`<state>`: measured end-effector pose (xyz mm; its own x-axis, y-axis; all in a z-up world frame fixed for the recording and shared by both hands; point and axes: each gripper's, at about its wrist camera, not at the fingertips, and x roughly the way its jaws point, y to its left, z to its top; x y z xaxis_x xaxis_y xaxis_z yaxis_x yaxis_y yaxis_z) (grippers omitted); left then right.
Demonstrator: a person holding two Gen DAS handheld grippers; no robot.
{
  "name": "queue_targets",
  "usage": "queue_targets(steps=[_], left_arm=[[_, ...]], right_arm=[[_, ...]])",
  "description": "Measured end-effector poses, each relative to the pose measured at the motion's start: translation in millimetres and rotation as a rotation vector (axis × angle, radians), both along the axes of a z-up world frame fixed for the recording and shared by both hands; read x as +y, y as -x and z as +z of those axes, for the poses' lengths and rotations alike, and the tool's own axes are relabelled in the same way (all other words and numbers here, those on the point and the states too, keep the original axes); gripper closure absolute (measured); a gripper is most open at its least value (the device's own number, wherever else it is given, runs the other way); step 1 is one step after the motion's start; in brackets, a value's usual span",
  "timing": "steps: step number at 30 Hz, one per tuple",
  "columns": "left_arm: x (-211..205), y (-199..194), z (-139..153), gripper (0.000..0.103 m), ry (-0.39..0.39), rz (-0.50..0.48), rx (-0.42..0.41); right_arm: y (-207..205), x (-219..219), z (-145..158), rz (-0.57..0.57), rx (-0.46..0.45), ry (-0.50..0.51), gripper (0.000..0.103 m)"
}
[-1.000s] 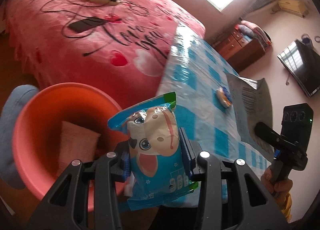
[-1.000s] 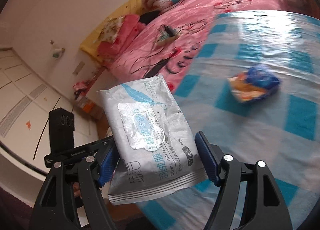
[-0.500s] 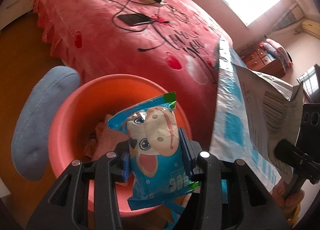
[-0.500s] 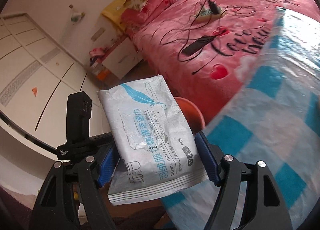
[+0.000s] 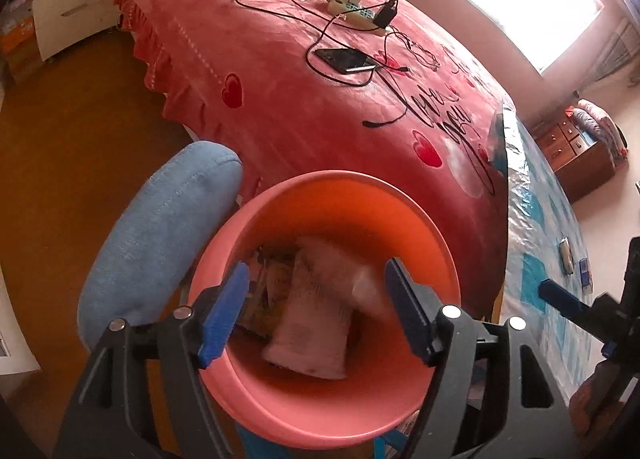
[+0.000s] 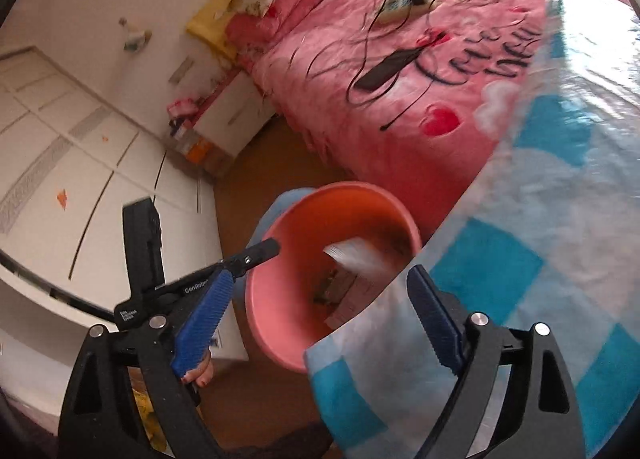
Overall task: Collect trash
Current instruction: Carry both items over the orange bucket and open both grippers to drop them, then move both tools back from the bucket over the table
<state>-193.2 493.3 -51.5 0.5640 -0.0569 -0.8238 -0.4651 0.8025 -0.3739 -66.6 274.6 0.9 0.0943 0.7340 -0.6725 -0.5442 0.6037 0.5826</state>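
Far left, a blue cushioned stool (image 5: 156, 235) tucked against the pink bin (image 5: 328, 411). Over the bin's mouth, left gripper (image 5: 316, 311) spread wide, jaws just opened, nothing between the blue pads. Down inside, a pale packet (image 5: 312, 339) lying on other wrappers, a blurred white packet (image 5: 360, 279) tumbling on top; which dropped piece is which, hard to tell in the blur. Behind, the pink bedspread (image 5: 288, 99) with a phone (image 5: 346, 60) and a power strip (image 5: 354, 13) among cables. Rightward, the checked tablecloth (image 5: 532, 243) edge, a small item or two on it. At the right, right gripper (image 6: 316, 299) likewise parted, jaws just widened, empty, poised above bin rim and table corner, a grey-white wrapper (image 6: 352, 253) blurred mid-fall into the bin.
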Motion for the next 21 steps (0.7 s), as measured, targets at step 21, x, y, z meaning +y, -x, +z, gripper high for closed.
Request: queue_targets(steps=[21], left_arm=[[-66.2,-26.0,31.7,0.024,-0.043,-0.123,-0.036]], right_arm=[[4.8,-102.0,2.6,-0.21,-0.106,-0.015,0.012]])
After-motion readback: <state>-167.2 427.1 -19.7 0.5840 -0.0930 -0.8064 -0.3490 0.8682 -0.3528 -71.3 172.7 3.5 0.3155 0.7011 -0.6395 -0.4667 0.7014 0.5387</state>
